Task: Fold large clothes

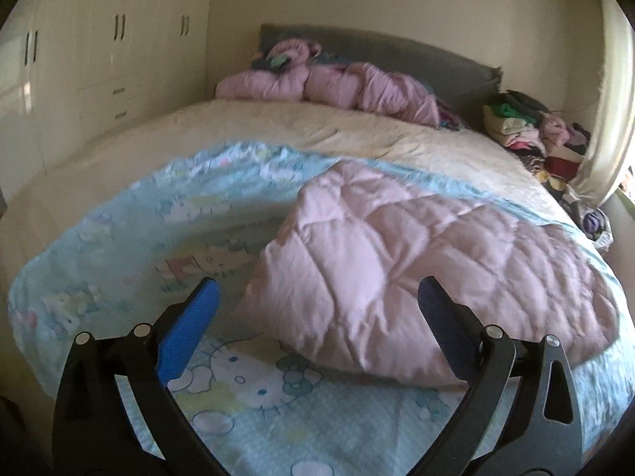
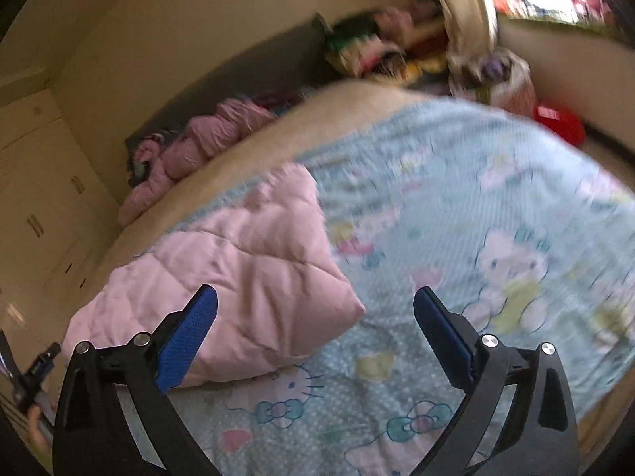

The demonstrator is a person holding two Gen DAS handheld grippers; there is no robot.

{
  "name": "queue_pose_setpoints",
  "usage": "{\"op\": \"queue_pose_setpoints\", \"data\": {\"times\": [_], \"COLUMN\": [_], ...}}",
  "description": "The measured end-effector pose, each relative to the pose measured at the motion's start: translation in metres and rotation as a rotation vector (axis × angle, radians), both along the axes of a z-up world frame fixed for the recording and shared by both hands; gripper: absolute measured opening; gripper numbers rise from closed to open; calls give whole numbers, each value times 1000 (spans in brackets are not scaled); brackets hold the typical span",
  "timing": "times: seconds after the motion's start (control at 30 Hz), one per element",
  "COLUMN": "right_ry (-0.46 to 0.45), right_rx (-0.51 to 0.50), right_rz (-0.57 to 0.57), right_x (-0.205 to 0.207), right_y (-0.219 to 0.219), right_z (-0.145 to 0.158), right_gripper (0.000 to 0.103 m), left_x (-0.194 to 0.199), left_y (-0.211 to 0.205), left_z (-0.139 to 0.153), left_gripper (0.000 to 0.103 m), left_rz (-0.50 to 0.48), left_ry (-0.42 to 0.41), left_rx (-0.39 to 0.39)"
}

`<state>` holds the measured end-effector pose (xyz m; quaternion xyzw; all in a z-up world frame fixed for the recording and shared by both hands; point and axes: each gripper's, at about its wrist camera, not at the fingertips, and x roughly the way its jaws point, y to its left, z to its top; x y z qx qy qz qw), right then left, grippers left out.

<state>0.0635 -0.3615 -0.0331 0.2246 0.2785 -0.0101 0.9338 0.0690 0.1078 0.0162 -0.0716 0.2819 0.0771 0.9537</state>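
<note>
One quilt (image 1: pixel 416 261) – pink side folded over, two empty grippers – left gripper (image 1: pixel 317 297), right gripper (image 2: pixel 315 303)

Left claw (image 1: pixel 317 293): jaws spread wide, nothing between the blue pads, tilted downward. Right claw (image 2: pixel 315 299): the same, wide and empty. A hand (image 2: pixel 37 428) shows at lower left of the right wrist view.

On the bed (image 1: pixel 278 131): quilt (image 1: pixel 119 218), near end.
On the quilt: its folded-over part (image 1: pixel 416 258).
By the headboard (image 1: pixel 377 49): bundled bedding (image 1: pixel 337 87).
Right of the bed: clothes heap (image 1: pixel 528 127).
</note>
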Motion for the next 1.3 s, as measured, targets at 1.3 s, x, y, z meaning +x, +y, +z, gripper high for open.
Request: {"op": "queue_pose_setpoints", "data": {"times": [1.3], "right_ry": [45], "right_rx": [-311], "right_rz": [298], "right_x": [-90], "right_y": [153], "right_z": [16], "right_gripper": [99], "left_x": [-102], "left_y": [-68], "left_z": [-14], "left_gripper": [94], "left_rz": [-192], "left_ry": [37], "left_rx": [-9]}}
